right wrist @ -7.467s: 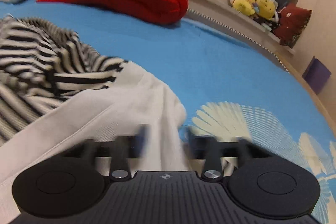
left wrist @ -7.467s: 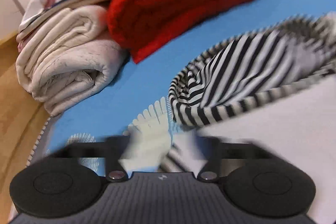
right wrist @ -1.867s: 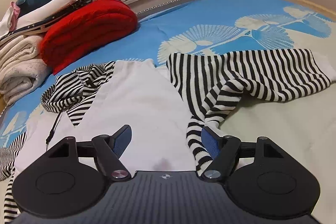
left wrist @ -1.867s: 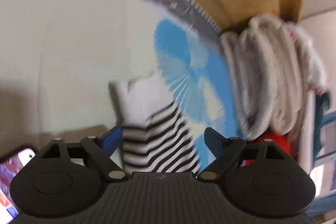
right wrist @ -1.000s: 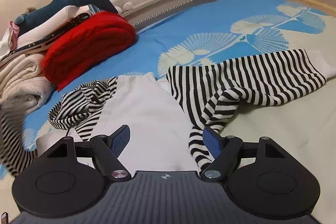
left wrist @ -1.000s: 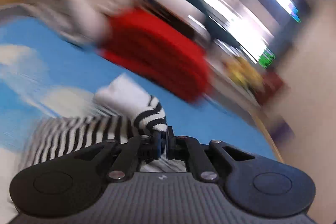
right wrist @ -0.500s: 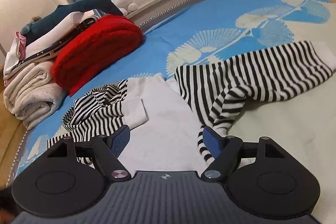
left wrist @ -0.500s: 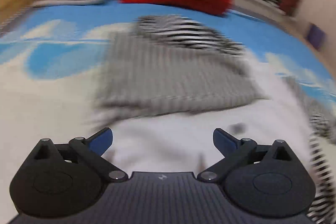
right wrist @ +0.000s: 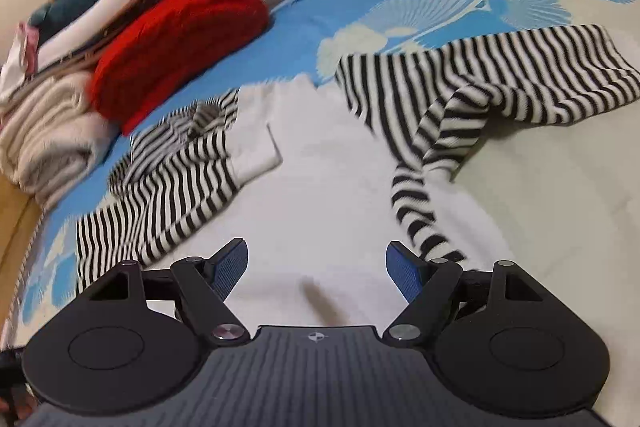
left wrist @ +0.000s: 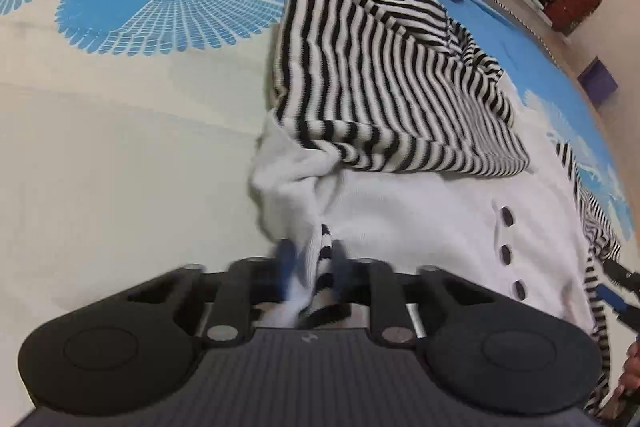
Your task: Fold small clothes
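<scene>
Two hand-held grippers work over one small garment; the left hand-held gripper is pinched onto a bunch of white hem and striped edge, while the right hand-held gripper hangs with its jaws spread wide and nothing between them, low over the white body. The garment, a white-bodied knit cardigan with black-and-white striped sleeves and dark buttons, lies face up on the bedspread, toward the bed's near edge; the left striped sleeve is folded across the chest, the right striped sleeve lies spread outward on the bedspread. I judge the knit light, soft and limp; it should drape and stretch, not hold a crease, so it wants a grip at a cuff or hem corner, where the doubled edge gives the pads something to bite. The right cuff looks the sensible place for the free gripper. No containers are in view; folded cream blankets and a red knit are stacked at the bed's far edge.
</scene>
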The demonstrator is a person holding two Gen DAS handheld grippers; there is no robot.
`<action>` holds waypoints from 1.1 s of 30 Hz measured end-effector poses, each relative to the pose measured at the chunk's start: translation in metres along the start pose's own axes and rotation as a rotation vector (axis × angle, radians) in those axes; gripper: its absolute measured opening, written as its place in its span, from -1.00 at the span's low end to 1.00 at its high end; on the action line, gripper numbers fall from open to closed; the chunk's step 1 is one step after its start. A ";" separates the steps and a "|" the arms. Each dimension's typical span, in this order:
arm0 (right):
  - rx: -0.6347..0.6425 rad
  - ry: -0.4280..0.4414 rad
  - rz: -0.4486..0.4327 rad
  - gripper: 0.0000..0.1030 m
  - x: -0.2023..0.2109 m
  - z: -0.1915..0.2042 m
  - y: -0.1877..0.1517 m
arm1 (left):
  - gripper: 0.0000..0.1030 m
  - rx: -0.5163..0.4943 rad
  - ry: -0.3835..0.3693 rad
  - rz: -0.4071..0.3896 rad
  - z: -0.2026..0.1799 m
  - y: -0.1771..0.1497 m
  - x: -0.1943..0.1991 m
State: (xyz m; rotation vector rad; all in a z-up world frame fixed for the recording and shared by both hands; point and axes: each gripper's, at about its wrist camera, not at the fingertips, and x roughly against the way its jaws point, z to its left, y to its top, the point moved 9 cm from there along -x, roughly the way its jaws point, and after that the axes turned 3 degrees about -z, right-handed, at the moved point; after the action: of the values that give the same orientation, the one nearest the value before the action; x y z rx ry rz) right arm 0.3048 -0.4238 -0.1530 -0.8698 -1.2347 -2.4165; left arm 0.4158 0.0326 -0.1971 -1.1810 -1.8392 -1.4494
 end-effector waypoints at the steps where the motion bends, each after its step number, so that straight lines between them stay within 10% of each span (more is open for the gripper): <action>1: 0.010 -0.002 0.005 0.51 0.000 0.002 -0.001 | -0.76 -0.001 -0.004 0.003 0.005 -0.001 -0.001; 8: -0.008 -0.020 -0.010 0.51 0.005 -0.004 0.004 | -0.59 -0.007 0.036 -0.019 0.014 -0.005 0.009; 13: -0.203 -0.035 -0.077 0.51 0.018 -0.047 0.021 | 0.96 -0.016 0.101 -0.104 -0.001 0.006 0.035; 20: -0.637 -0.171 -0.338 0.58 0.060 -0.186 0.077 | 0.96 0.108 0.102 -0.133 -0.008 0.023 0.034; 28: -0.616 -0.543 -0.335 0.71 0.018 -0.306 0.137 | 0.96 0.126 0.179 -0.132 0.003 0.028 0.025; 30: -0.528 -0.534 -0.332 0.44 -0.001 -0.305 0.155 | 0.96 0.158 0.193 -0.125 0.011 0.029 0.023; 31: -0.503 -0.548 -0.330 -0.80 -0.006 -0.306 0.161 | 0.96 0.179 0.194 -0.124 0.015 0.031 0.022; 33: -0.514 -0.540 -0.351 -0.90 -0.006 -0.298 0.181 | 0.96 0.220 0.193 -0.136 0.022 0.035 0.025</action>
State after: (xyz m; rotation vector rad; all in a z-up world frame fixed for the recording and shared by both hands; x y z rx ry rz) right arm 0.2863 -0.7705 -0.1765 -1.6622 -0.9854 -2.9657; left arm 0.4364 0.0631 -0.1660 -0.7958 -1.9154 -1.3395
